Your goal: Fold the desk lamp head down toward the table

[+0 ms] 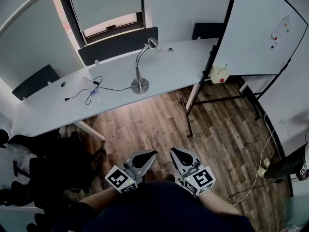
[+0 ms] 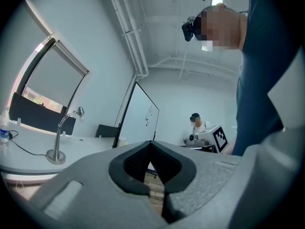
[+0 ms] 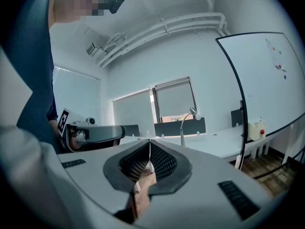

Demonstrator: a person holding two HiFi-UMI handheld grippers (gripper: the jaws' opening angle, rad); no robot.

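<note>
A silver gooseneck desk lamp (image 1: 140, 66) stands upright on the long white table (image 1: 174, 66), its round base (image 1: 140, 86) near the front edge and its small head (image 1: 152, 43) raised and arched to the right. It also shows far off as the lamp (image 2: 61, 135) in the left gripper view and the lamp (image 3: 187, 123) in the right gripper view. My left gripper (image 1: 153, 154) and right gripper (image 1: 173, 152) are held close to my body over the wooden floor, well short of the table. Both are shut with nothing between the jaws.
A black cable (image 1: 89, 92) and a small bottle (image 1: 92, 86) lie left of the lamp. A black office chair (image 1: 63, 163) stands at the left. A whiteboard on a stand (image 1: 263, 33), a white jug (image 1: 219, 74) and a floor cable (image 1: 256, 178) are at the right. Another person (image 2: 196, 125) sits behind.
</note>
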